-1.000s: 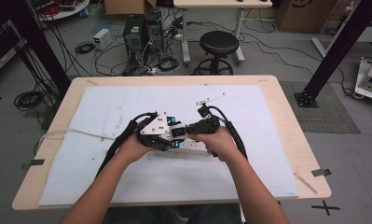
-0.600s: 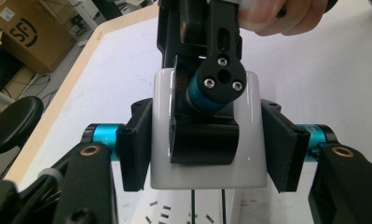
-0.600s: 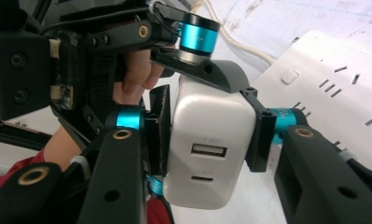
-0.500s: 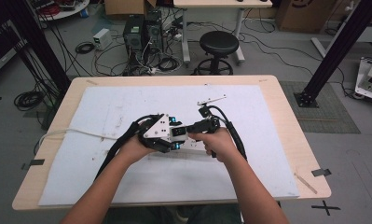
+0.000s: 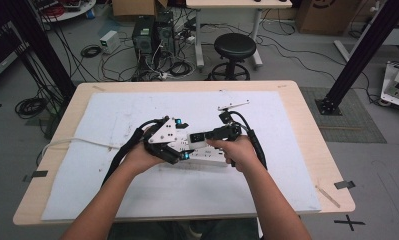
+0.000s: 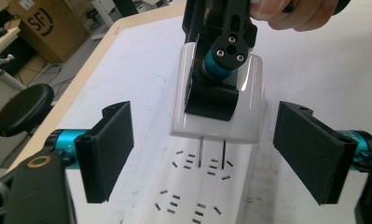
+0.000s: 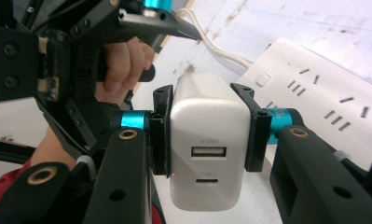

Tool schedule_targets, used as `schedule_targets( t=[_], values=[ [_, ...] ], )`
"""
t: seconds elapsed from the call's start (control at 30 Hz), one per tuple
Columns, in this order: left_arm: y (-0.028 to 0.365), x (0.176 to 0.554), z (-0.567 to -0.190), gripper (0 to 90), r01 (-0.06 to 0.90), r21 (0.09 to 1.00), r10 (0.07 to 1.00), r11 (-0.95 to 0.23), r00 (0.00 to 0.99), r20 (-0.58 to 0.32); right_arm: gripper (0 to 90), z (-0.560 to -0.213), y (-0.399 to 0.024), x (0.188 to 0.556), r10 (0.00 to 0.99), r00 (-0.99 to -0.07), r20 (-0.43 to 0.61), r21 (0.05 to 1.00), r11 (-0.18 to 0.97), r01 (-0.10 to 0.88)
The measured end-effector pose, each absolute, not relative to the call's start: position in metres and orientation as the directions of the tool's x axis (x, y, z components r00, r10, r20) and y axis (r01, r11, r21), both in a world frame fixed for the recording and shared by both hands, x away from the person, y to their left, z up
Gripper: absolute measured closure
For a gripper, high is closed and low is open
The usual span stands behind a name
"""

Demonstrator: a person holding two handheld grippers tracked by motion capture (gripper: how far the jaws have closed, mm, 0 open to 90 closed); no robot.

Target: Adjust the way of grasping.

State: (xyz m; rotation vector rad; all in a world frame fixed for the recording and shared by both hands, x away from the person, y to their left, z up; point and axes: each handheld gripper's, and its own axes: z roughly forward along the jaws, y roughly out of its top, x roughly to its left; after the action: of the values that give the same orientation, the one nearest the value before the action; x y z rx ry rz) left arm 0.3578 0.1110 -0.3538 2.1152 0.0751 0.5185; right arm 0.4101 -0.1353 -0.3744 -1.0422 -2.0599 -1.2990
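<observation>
- Table [image 5: 307,150]: light wood top, covered over most of its surface by a white sheet [image 5: 112,125] bearing faint marks.
- Floor beyond the table: black round stool [image 5: 235,47], tangled cables, computer boxes.
- White power strip [image 6: 202,186]: flat on the sheet near the table's middle, between the two hands; rows of socket slots visible in the left gripper view, with a white cord running off toward the table's left edge in the high view.
- Left gripper [image 6: 211,149]: held in the left hand [image 5: 137,157], jaws spread wide, one on either side of the strip, touching nothing.
- Right gripper [image 7: 206,128]: held in the right hand [image 5: 242,152], jaws clamped on the two flat sides of a white charger.
- White charger [image 7: 207,140]: rounded block, end face showing one rectangular USB port above one smaller oval port in the right gripper view.
- Charger position, left gripper view: directly over the strip, two metal prongs [image 6: 211,151] pointing down at a pair of slots; prong tips at or just above the slot openings, contact not determinable.
- Small white strip-shaped part [image 5: 233,105]: lying on the sheet beyond the right gripper, apart from it.
</observation>
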Motion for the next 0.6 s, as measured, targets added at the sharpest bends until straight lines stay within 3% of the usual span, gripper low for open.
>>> schedule_targets(
  t=[0.37, 0.6],
  values=[
    [0.132, 0.359, -0.342, 19.1, -0.082, 0.828, 0.314, -0.555, 0.901, 0.300, 63.2, -0.367, -0.145, 0.408, 0.383, -0.616, 0.688, 0.569, 0.241, 0.786],
    [0.157, 0.362, -0.334, 19.0, 0.013, 0.835, 0.381, -0.551, 0.894, 0.238, 63.2, -0.351, -0.151, 0.405, 0.428, -0.670, 0.607, 0.616, 0.279, 0.737]
  ],
)
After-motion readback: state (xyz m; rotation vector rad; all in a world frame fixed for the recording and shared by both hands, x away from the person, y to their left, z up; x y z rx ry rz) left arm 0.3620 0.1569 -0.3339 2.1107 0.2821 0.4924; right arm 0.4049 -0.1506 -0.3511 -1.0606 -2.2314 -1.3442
